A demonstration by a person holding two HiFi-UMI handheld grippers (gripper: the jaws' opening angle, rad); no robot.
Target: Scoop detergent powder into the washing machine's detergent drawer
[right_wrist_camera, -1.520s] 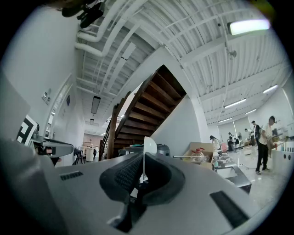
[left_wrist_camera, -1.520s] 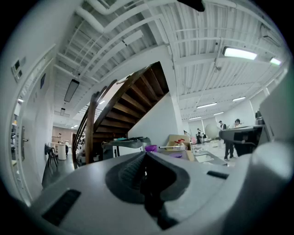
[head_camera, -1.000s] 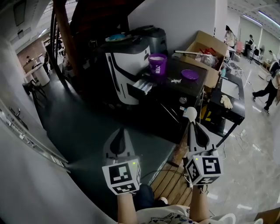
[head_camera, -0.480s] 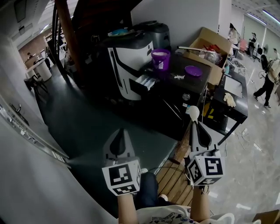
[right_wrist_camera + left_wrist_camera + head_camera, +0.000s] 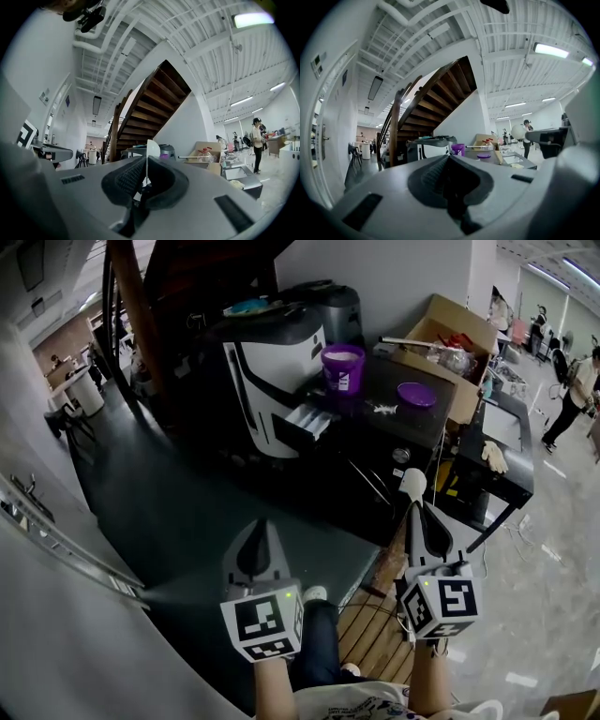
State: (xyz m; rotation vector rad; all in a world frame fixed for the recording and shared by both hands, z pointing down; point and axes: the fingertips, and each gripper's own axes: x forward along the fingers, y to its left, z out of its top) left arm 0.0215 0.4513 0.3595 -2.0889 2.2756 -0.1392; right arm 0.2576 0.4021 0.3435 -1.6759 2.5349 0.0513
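Note:
In the head view the white and black washing machine (image 5: 267, 371) stands at the back on a black table (image 5: 394, 432), its detergent drawer (image 5: 306, 421) pulled open. A purple tub of powder (image 5: 343, 367) stands to the drawer's right, and its purple lid (image 5: 415, 395) lies further right. My right gripper (image 5: 419, 510) is shut on a white scoop (image 5: 412, 484), well short of the table; the scoop's thin edge (image 5: 151, 150) shows between the jaws (image 5: 146, 163). My left gripper (image 5: 255, 529) is shut on nothing (image 5: 450, 158), low and left of the right one.
An open cardboard box (image 5: 450, 338) with bottles sits at the table's far right. A lower black cart (image 5: 497, 470) carrying gloves stands beside it. A wooden pallet (image 5: 370, 634) lies under my right hand. A wooden staircase (image 5: 141, 306) rises at the left, and people walk at the far right.
The machine and table have shifted slightly in the head view as the person moves. Both grippers keep their pose, the right one still holding the scoop.

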